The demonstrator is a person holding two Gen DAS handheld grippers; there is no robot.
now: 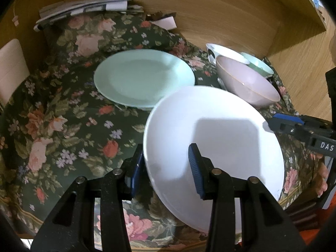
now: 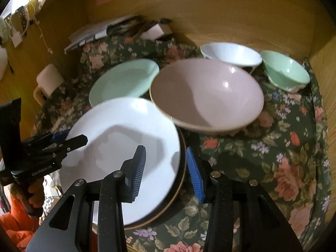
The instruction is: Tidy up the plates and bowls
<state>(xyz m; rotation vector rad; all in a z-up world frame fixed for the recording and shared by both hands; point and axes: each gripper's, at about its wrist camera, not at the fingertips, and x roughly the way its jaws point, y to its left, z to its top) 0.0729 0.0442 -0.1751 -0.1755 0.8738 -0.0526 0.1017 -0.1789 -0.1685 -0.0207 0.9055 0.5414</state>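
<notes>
A white plate [image 1: 212, 145] lies at the front of the floral cloth, on a dark brown-rimmed plate [image 2: 178, 191]. My left gripper [image 1: 166, 168] is open with its fingers astride the white plate's left rim. My right gripper [image 2: 166, 168] is open astride the right rim of both plates [image 2: 117, 147]. A mint plate [image 1: 142, 79] lies behind. A pink bowl [image 2: 205, 94], a white bowl [image 2: 231, 54] and a mint green bowl [image 2: 285, 71] stand at the back right.
The floral cloth [image 1: 63, 109] covers a table inside a wooden alcove [image 1: 231, 21]. Papers [image 1: 84, 8] and a small box [image 1: 166, 22] lie at the back. A cream chair back [image 1: 12, 67] stands at the left.
</notes>
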